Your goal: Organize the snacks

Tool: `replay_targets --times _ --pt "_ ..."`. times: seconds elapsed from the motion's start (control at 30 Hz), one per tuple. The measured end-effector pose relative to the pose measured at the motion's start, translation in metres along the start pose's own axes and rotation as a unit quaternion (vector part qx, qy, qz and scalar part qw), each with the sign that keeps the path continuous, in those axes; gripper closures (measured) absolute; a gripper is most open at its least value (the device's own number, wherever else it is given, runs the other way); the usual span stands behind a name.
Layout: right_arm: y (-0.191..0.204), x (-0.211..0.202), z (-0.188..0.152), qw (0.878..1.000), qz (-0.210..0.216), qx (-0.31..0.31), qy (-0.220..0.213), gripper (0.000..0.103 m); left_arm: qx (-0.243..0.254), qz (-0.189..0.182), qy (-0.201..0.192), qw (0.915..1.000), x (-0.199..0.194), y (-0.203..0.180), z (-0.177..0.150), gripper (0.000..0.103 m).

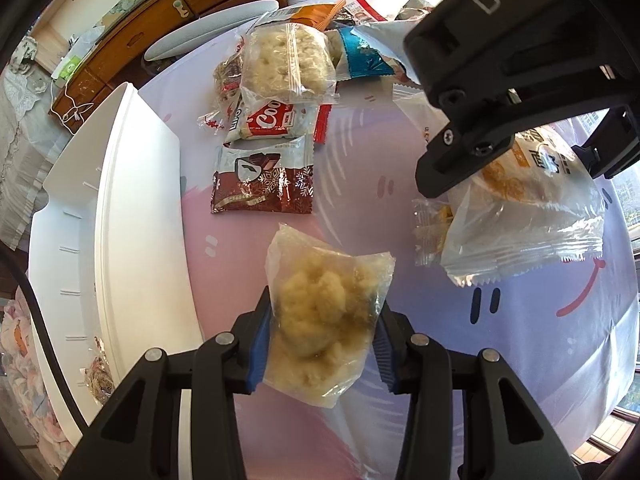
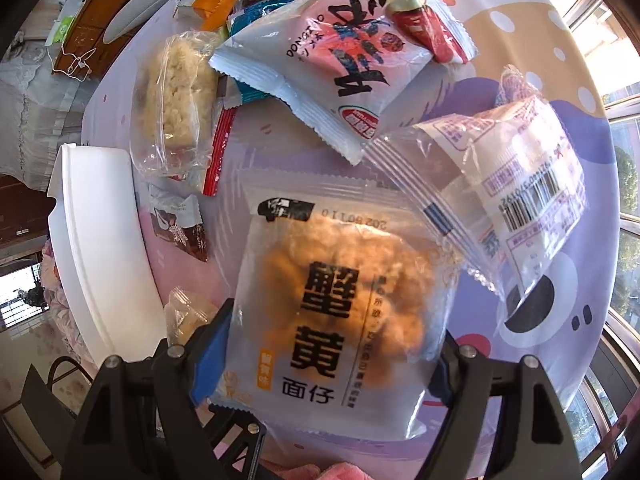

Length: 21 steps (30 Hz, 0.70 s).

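Pinching a clear plastic packet of pale crumbly snack (image 1: 320, 320) between its blue pads, the left gripper (image 1: 320, 344) holds it just beside the long white plastic tray (image 1: 132, 208), which serves as the landmark. The right gripper (image 2: 320, 360) clamps a clear packet of orange noodle snack with bold black characters (image 2: 340, 300) by both side edges, a little farther from that tray.

Only the left wrist view shows the tray's inside, where one small crinkled wrapper (image 1: 98, 376) lies near the close end; the rest of the visible floor is bare. It also shows the right gripper's black body from outside, over its packet. The right wrist view alone shows a white pouch with large black and red lettering (image 2: 344, 68) and a clear bag with a barcode label (image 2: 516, 184), both well apart from the tray.

Just beside the tray lie a brown and white chocolate wrapper (image 1: 264, 180), and beyond it a clear-wrapped pale rice block (image 1: 286, 60).
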State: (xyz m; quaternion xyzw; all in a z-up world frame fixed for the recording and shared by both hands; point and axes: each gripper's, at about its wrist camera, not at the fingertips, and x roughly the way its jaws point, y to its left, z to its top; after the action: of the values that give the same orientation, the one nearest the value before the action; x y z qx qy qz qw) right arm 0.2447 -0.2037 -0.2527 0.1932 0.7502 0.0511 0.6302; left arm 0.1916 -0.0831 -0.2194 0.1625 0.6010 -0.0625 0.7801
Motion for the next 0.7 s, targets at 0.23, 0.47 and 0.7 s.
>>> replay_targets --times 0.23,0.47,0.7 --pt "-0.026 -0.011 -0.011 1.0 0.015 0.008 -0.003 0.022 -0.013 -0.036 -0.017 0.9991 -0.028 0.011 -0.008 0.061" --pt "-0.039 -0.033 -0.035 0.999 0.032 0.001 -0.015 0.022 -0.044 -0.071 -0.043 0.9955 -0.067 0.017 -0.022 0.061" --pt "-0.038 -0.053 -0.061 0.998 0.041 -0.008 -0.038 0.022 -0.058 -0.089 -0.07 0.9918 -0.102 0.015 -0.042 0.061"
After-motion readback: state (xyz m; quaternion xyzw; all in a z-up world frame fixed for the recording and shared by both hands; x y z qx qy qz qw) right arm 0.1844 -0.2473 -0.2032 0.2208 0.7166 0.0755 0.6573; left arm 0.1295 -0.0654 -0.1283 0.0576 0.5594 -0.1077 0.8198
